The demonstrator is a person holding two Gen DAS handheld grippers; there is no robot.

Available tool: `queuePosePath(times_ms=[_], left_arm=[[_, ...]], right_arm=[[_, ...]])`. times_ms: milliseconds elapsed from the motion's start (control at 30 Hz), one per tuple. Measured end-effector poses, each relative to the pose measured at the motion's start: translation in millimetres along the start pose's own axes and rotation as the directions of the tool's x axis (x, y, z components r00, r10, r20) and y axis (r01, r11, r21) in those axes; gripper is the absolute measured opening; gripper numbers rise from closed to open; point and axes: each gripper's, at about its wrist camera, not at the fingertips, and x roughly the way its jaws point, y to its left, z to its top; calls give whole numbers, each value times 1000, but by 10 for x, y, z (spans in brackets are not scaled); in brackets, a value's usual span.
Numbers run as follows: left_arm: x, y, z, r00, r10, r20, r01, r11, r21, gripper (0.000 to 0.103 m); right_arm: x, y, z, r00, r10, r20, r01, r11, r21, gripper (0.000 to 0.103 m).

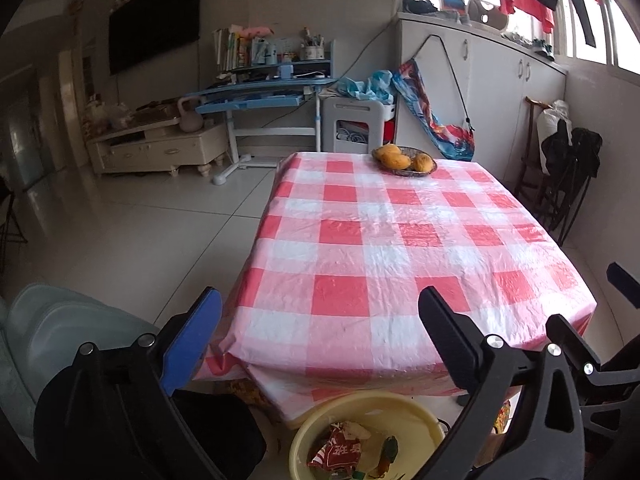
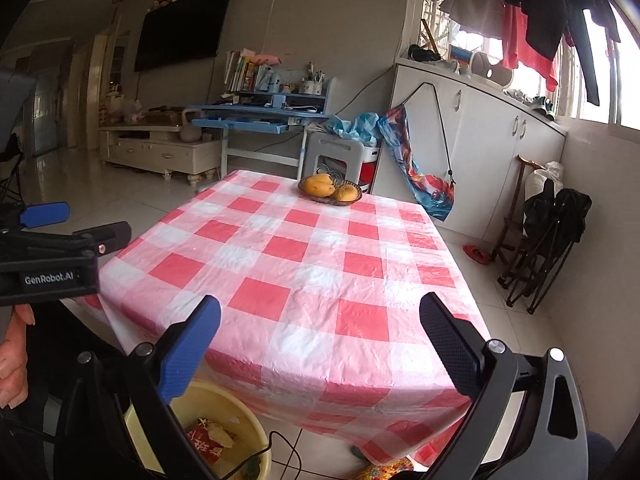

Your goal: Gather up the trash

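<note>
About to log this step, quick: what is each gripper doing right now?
Left gripper: open wide, nothing between its fingers.
Right gripper: open wide, nothing between its fingers.

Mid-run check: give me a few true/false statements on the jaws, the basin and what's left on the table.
1. Both grippers, left gripper and right gripper, have open, empty jaws. True.
2. The yellow basin sits on the table. False: it is on the floor by the near edge.
3. A red wrapper lies in the basin. True.
4. The checked cloth is littered with trash. False: only a fruit basket shows on it.
</note>
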Motion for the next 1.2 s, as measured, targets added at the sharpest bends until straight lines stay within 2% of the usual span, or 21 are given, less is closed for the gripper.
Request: queuePosePath(times_ms=[233,767,1200], left_arm=[[22,82,17,1000,3,-5,-3,1000,-27,96],[-4,-32,2,999,28,18,-28,999,37,96],[-12,-41,-1,999,30,24,-31,999,39,96]], right_arm=[[-8,63,-10,1000,-3,5,3,1000,-19,95],[0,58,-17,1000,-12,2,12,1000,-9,95],[14,80,-33,1000,-10,-7,10,1000,-17,95]])
